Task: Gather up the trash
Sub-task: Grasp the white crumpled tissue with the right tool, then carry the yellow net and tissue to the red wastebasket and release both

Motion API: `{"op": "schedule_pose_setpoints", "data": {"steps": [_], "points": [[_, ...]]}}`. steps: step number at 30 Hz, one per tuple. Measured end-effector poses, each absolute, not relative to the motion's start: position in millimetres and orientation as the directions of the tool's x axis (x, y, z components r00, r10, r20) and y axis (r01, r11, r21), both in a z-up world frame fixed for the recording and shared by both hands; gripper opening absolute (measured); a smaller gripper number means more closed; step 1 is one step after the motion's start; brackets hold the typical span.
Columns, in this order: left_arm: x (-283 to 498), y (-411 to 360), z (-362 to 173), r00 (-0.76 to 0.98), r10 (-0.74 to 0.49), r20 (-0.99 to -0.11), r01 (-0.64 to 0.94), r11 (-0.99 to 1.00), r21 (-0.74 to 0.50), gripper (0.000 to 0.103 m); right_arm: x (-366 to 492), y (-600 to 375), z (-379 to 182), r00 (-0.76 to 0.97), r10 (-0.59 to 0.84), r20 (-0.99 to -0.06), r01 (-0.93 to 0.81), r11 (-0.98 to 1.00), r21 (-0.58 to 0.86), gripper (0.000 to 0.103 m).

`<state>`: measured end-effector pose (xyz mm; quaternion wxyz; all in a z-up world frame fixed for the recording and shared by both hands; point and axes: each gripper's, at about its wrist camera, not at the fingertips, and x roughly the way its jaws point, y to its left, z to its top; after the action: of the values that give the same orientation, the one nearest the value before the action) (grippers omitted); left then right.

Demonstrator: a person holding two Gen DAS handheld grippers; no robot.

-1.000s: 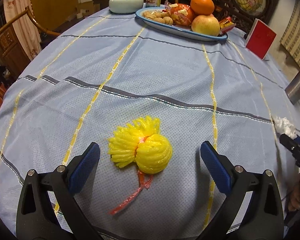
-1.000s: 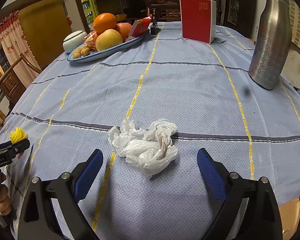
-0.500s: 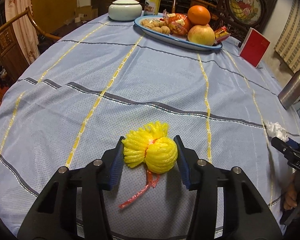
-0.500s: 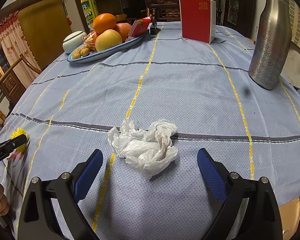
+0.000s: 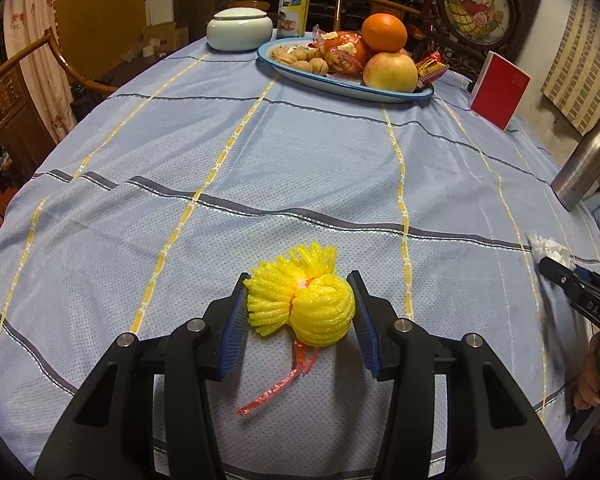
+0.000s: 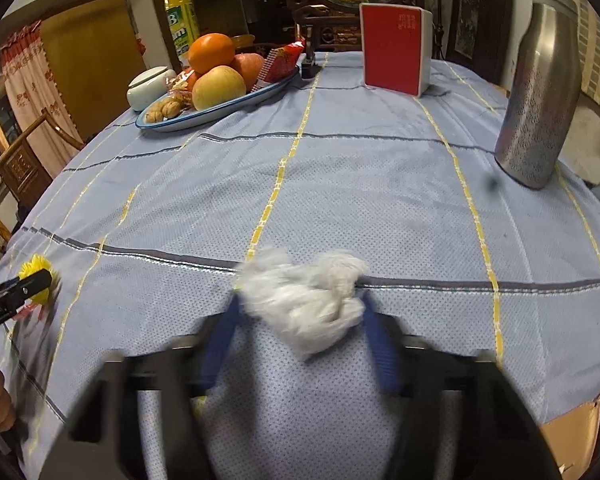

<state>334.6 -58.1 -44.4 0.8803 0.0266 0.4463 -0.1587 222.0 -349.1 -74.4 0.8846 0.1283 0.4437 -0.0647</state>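
Left tongs (image 5: pixel 298 308) clamp the yellow foam fruit net (image 5: pixel 302 302) on the blue checked tabletop (image 5: pixel 300 160); right tongs (image 6: pixel 300 320), blurred, appear pressed against the crumpled white tissue (image 6: pixel 304 300). Both scraps gripped, neither binned; no bin shows.

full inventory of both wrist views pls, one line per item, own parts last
foam net: 1, yellow with red tie, near left, between left jaws
tissue: 1, white, crumpled, near right, between right jaws (blurred)
tablecloth: 1, blue with yellow and grey stripes, over table
plate: 1, white with blue rim, far side
orange: 1, orange, on plate
apples: 2, yellow-red, on plate
walnuts: several, brown, on plate
jar: 1, pale, lidded, left of plate
can: 1, green-yellow, behind plate
box: 1, red, upright, far right
flask: 1, steel, right edge
left gripper: 1, black, blue pads, shut on net
right gripper: 1, black, blue pads, closing state blurred
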Motion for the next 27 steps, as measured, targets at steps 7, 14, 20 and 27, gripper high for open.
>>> {"op": "schedule_pose_setpoints", "data": {"steps": [7, 14, 20, 27], "points": [[328, -59, -37, 0.596, -0.246, -0.765, 0.307, 0.949, -0.067, 0.048, 218, -346, -64, 0.625, 0.037, -0.779, 0.206, 0.956, 0.210, 0.030], [304, -62, -24, 0.638, -0.247, -0.730, 0.286, 0.955, -0.073, 0.048, 210, -337, -51, 0.658, 0.072, -0.750, 0.158, 0.960, 0.230, 0.030], [262, -62, 0, 0.680, -0.236, -0.694, 0.279, 0.959, -0.054, 0.048, 196, -335, -35, 0.700, 0.097, -0.707, 0.127, 0.958, 0.257, 0.030], [212, -60, 31, 0.745, -0.214, -0.632, 0.263, 0.965, -0.016, 0.048, 177, -334, -16, 0.765, 0.078, -0.639, 0.117, 0.959, 0.258, 0.030]]}}
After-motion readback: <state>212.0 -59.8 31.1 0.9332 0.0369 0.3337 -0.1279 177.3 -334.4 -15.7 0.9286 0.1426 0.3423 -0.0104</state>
